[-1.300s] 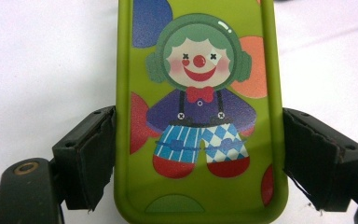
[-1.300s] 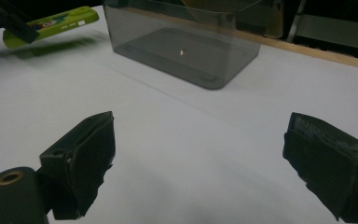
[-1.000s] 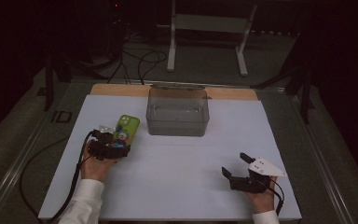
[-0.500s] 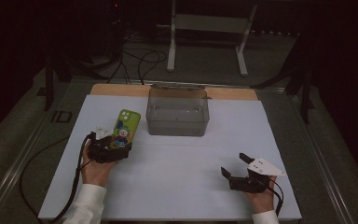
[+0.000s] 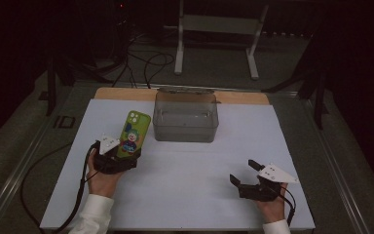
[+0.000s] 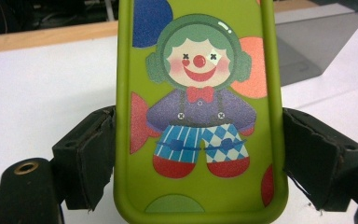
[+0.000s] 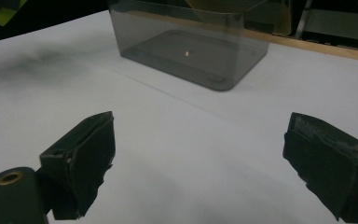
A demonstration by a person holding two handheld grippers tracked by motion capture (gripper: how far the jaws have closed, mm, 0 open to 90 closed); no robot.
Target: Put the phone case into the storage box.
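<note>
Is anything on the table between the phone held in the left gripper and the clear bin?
Nothing visible. The green clown-case phone, gripped by the left gripper, has only bare white tabletop between it and the clear bin.

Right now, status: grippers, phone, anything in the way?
Left gripper clamped on green phone, lifted. Right gripper open, empty. Grey bin ahead, nothing between.

One green phone case (image 5: 132,132) with a clown print, one smoky clear plastic bin (image 5: 185,118), one white table mat (image 5: 185,185) — single items each. Two hand-held grippers — the left gripper (image 5: 126,155) and the right gripper (image 5: 242,171) (each with two black jaws). Behind the table, one white metal stand (image 5: 217,29).
</note>
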